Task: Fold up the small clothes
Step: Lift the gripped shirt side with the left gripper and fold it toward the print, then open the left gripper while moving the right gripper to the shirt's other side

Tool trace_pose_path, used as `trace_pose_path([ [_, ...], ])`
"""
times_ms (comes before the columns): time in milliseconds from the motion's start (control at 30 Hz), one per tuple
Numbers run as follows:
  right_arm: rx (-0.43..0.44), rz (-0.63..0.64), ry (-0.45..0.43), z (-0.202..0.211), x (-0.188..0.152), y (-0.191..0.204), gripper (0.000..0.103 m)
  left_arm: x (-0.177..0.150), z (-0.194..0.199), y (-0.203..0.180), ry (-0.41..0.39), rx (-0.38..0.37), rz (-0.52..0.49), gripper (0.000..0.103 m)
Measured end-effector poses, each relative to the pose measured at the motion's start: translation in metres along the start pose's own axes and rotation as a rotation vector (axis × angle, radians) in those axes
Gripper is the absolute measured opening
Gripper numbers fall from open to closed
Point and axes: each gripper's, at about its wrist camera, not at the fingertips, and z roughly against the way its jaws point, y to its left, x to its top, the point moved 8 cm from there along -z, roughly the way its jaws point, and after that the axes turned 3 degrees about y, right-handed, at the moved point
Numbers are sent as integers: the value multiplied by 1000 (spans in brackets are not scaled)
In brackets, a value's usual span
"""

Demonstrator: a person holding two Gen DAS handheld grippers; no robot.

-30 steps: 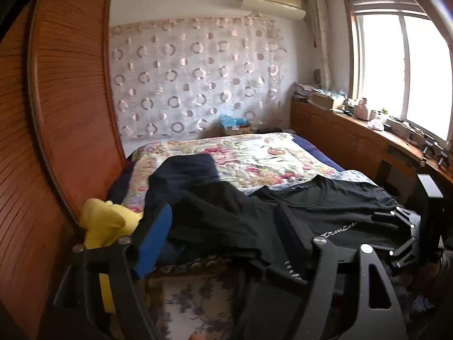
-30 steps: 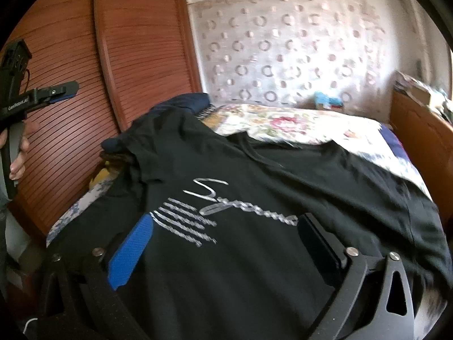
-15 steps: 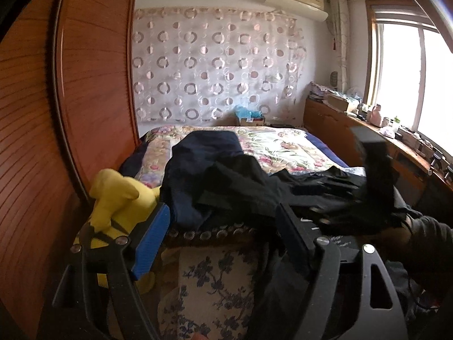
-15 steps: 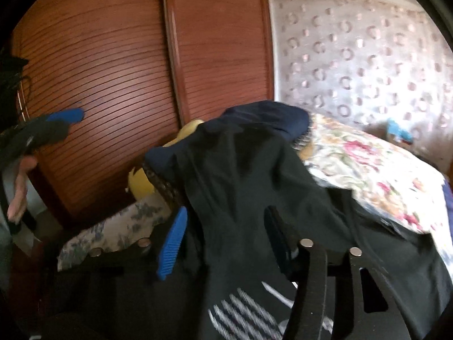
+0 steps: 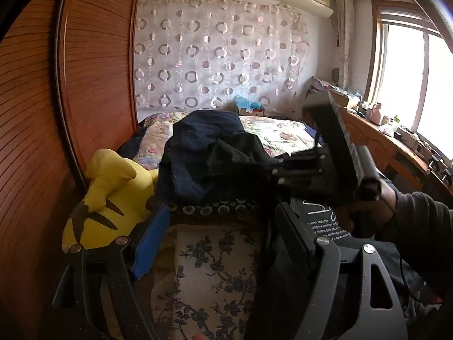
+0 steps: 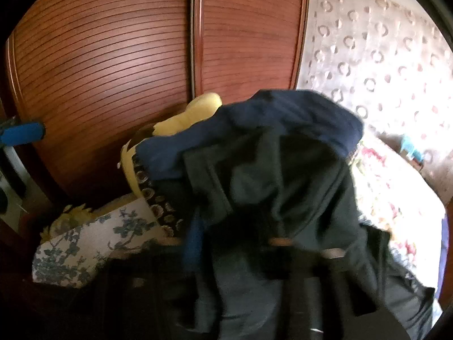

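Note:
A black T-shirt (image 5: 240, 153) with white print (image 5: 320, 212) lies on the bed's near end, bunched against a dark navy garment (image 5: 209, 124). My left gripper (image 5: 218, 240) is open and empty, low over the bed's foot. My right gripper shows in the left wrist view (image 5: 277, 171), reaching left across the black shirt. In the blurred right wrist view the black shirt (image 6: 269, 198) drapes between and over its fingers, under the navy garment (image 6: 283, 113). I cannot tell whether the right jaws are closed on the cloth.
A yellow plush toy (image 5: 104, 198) lies at the bed's left corner against the slatted wooden wardrobe (image 5: 93, 70). The floral quilt (image 5: 277, 130) covers the bed beyond. A wooden counter (image 5: 396, 147) with small items runs under the window on the right.
The spread-out black shirt has been swept left and bunched up against the navy garment. My right gripper moved left across the bed. My left gripper drew back and lower.

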Motion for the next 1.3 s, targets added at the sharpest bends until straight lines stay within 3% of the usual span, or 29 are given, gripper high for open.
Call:
trace_pose_path([
  [267, -15, -109, -101, 28, 8, -35, 6, -2, -6, -13, 11, -23, -7, 78],
  [600, -29, -310, -152, 47, -21, -83, 6, -5, -16, -36, 34, -48, -39, 78],
  [800, -186, -397, -56, 41, -54, -114, 6, -3, -18, -44, 40, -54, -53, 78],
  [1033, -268, -449, -17, 51, -78, -123, 9, -2, -22, -50, 47, -63, -62, 78],
  [1167, -282, -466, -12, 62, -82, -126, 27, 0, -26, -57, 49, -76, -69, 78],
  [1300, -260, -459, -19, 71, -82, -124, 32, -1, -34, -67, 62, -88, -79, 78],
])
